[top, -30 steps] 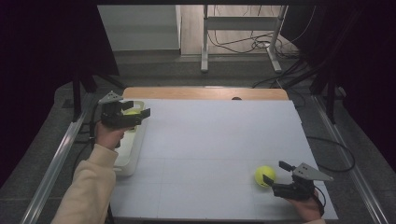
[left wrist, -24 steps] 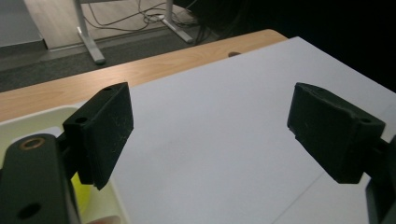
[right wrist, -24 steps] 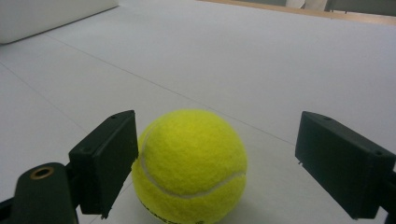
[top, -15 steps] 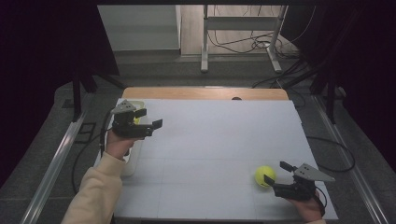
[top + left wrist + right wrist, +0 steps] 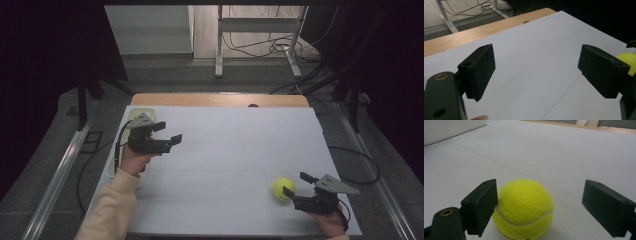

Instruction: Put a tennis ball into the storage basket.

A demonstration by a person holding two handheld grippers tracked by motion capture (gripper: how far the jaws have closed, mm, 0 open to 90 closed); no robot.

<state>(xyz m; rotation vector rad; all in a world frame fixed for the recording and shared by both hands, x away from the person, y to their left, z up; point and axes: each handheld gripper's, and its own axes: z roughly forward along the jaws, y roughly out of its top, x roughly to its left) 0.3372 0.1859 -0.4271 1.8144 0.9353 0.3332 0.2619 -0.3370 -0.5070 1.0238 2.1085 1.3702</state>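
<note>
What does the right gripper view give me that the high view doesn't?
Right gripper view: the tennis ball sits between the open jaws of the right gripper, against the left pad with a gap to the other.
High view: the left gripper, open and empty, and the white bin at the table's left edge.
Both: ball, right gripper, white table.

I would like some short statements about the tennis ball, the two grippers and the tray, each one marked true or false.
1. The tennis ball rests on the white table. True.
2. The right gripper is shut on the ball. False: its jaws stand open, with the ball between them, close to one jaw.
3. The left gripper holds a second ball. False: its jaws are open, with nothing between them.
4. A white tray lies at the table's left edge, by the left hand. True.
</note>
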